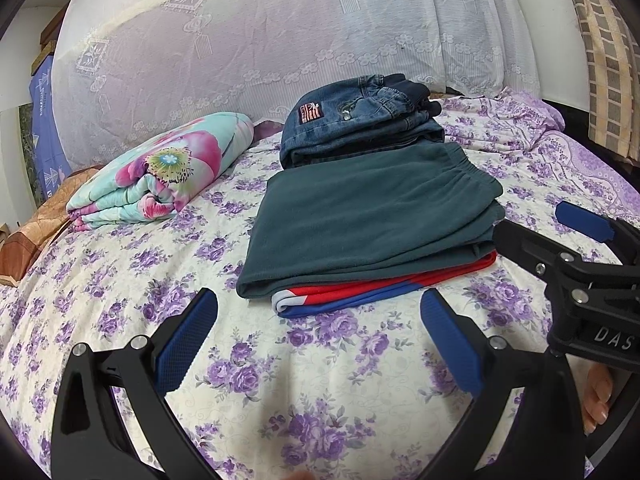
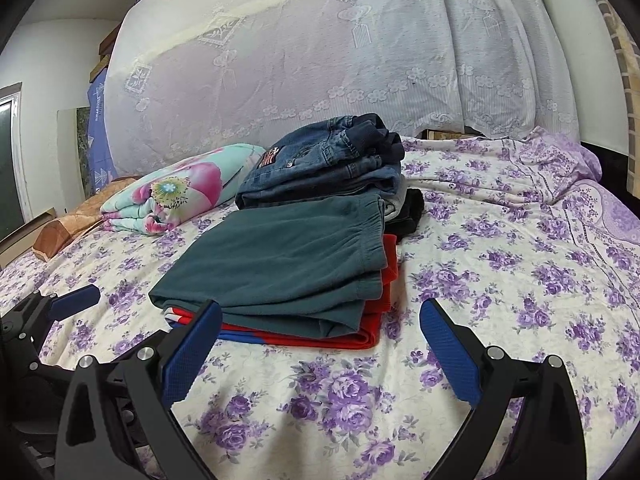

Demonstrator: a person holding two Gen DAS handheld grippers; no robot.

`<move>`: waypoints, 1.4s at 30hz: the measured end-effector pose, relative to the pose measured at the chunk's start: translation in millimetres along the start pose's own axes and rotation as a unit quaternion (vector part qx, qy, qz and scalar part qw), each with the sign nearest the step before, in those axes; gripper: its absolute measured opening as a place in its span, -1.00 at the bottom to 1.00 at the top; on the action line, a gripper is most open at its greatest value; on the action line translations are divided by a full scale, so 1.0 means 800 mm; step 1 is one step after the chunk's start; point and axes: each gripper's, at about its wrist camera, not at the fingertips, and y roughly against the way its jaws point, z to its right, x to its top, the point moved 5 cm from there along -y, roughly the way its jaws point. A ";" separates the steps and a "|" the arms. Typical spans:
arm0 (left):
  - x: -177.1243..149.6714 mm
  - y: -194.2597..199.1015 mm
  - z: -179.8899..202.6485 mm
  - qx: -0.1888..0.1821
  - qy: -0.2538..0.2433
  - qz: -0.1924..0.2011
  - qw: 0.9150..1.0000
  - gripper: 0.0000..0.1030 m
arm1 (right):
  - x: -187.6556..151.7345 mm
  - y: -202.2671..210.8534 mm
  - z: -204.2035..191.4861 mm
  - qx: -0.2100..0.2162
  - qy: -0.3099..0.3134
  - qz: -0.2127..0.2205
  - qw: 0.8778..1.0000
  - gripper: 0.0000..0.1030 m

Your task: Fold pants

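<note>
Folded dark teal pants (image 1: 368,212) (image 2: 288,256) lie flat on a folded red, white and blue garment (image 1: 360,292) (image 2: 316,330) on the bed. Behind them sits a folded pile of blue jeans (image 1: 360,120) (image 2: 324,164). My left gripper (image 1: 318,308) hovers open just in front of the stack, holding nothing. My right gripper (image 2: 320,320) is open too, its left finger (image 2: 192,356) overlapping the stack's near corner, nothing between the pads. In the left wrist view the right gripper (image 1: 540,228) stands at the stack's right edge. The left gripper (image 2: 74,302) shows at the far left of the right wrist view.
The bed has a cream sheet with purple flowers (image 1: 320,380) (image 2: 500,280). A folded floral quilt (image 1: 160,172) (image 2: 176,192) lies at the back left. A white lace cover (image 1: 260,40) drapes a large mound behind. A hand (image 1: 596,396) shows at the lower right.
</note>
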 end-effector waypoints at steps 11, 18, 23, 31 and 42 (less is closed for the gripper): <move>0.000 0.001 0.000 -0.001 0.000 0.000 1.000 0.92 | 0.000 0.000 0.000 0.000 -0.001 -0.001 1.000 0.93; 0.000 0.001 0.000 -0.001 0.000 0.000 1.000 0.92 | -0.002 -0.002 0.001 0.001 -0.002 -0.004 1.000 0.93; 0.000 0.000 0.001 -0.001 0.000 -0.001 1.000 0.92 | -0.003 -0.003 0.001 0.001 -0.003 -0.008 1.000 0.93; -0.001 0.000 0.002 -0.001 0.000 -0.003 1.000 0.92 | -0.003 -0.003 0.001 0.002 -0.003 -0.008 1.000 0.93; -0.001 0.004 -0.001 -0.003 0.008 0.002 1.000 0.92 | -0.002 -0.004 0.002 0.002 -0.003 -0.009 1.000 0.93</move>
